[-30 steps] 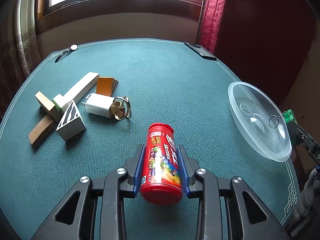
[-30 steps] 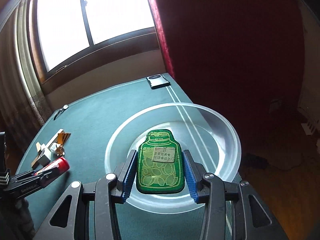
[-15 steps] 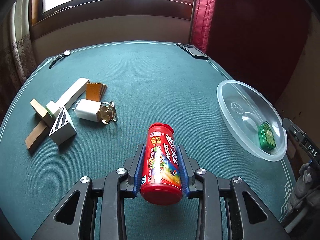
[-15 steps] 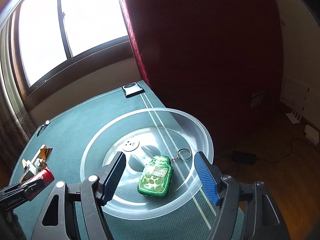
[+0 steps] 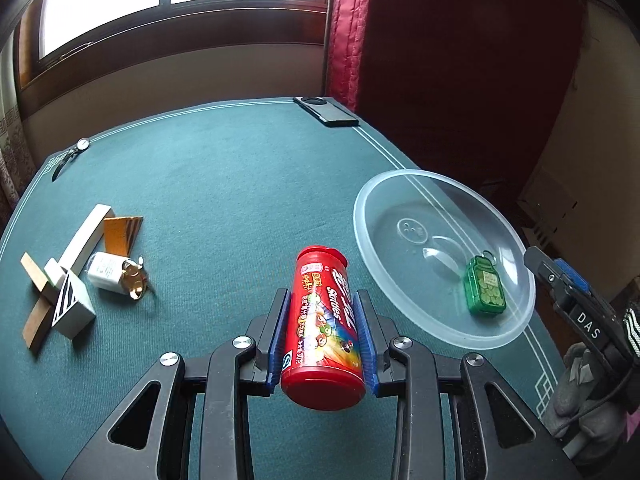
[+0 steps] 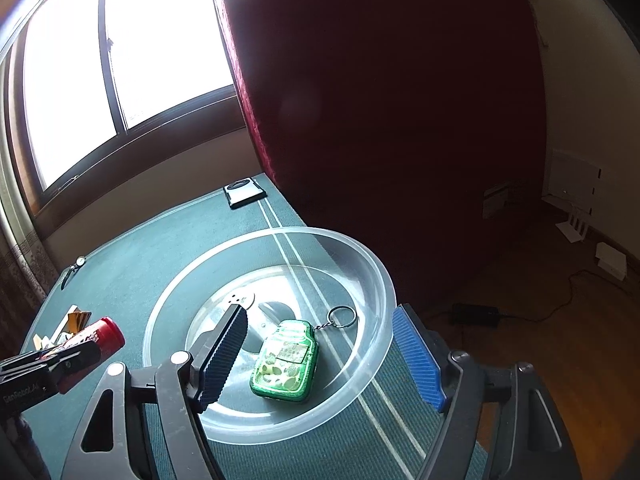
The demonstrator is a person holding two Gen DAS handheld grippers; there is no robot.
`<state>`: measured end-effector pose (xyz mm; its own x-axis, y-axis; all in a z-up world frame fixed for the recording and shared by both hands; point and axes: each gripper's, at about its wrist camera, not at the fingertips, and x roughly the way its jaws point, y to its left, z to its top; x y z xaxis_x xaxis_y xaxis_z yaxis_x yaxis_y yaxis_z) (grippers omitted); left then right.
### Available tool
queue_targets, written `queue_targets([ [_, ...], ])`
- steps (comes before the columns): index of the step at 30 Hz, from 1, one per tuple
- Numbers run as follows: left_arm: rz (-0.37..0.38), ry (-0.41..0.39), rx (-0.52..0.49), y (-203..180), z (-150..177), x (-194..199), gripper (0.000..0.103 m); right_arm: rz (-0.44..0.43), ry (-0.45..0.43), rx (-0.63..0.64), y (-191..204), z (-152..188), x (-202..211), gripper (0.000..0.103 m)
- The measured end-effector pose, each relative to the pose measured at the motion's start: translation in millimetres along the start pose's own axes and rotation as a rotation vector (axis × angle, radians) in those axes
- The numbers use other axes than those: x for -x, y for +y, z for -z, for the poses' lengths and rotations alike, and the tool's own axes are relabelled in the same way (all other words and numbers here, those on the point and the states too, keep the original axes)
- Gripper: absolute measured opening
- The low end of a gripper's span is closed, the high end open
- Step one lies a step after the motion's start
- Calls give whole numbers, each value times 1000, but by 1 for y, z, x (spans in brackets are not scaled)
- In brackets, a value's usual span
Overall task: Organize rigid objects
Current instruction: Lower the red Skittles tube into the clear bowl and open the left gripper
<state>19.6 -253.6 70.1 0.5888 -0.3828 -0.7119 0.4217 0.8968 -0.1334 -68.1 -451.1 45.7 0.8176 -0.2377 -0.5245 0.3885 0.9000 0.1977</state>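
Observation:
My left gripper (image 5: 322, 336) is shut on a red Skittles canister (image 5: 323, 320) and holds it above the green table, left of a clear plastic bowl (image 5: 400, 192). A green jar-shaped keychain (image 5: 485, 290) lies inside the bowl near its right side. In the right wrist view my right gripper (image 6: 320, 356) is open wide above the bowl (image 6: 360, 252), with the keychain (image 6: 286, 362) lying free between its fingers. The canister (image 6: 98, 336) and left gripper also show at the left of that view.
At the table's left lies a cluster: wooden blocks (image 5: 34, 320), a white bar (image 5: 86, 236), a striped box (image 5: 72, 310), an orange card (image 5: 120, 232), a white charger (image 5: 105, 276) and a brass ring (image 5: 134, 282). A phone (image 5: 326, 111) lies at the far edge, a watch (image 5: 70, 154) at far left.
My right gripper opened and let the green keychain drop into the bowl, then drew back and up. My left gripper carried the canister rightward toward the bowl.

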Motion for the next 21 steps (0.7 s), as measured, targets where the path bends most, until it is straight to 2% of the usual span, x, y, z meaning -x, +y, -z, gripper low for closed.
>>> queue_targets([
  [11, 85, -1, -50, -41, -18, -20, 33, 17, -7, -11, -5, 1, 0, 80],
  [21, 128, 27, -67, -56, -21, -43, 33, 10, 0, -20, -9, 0, -1, 80],
])
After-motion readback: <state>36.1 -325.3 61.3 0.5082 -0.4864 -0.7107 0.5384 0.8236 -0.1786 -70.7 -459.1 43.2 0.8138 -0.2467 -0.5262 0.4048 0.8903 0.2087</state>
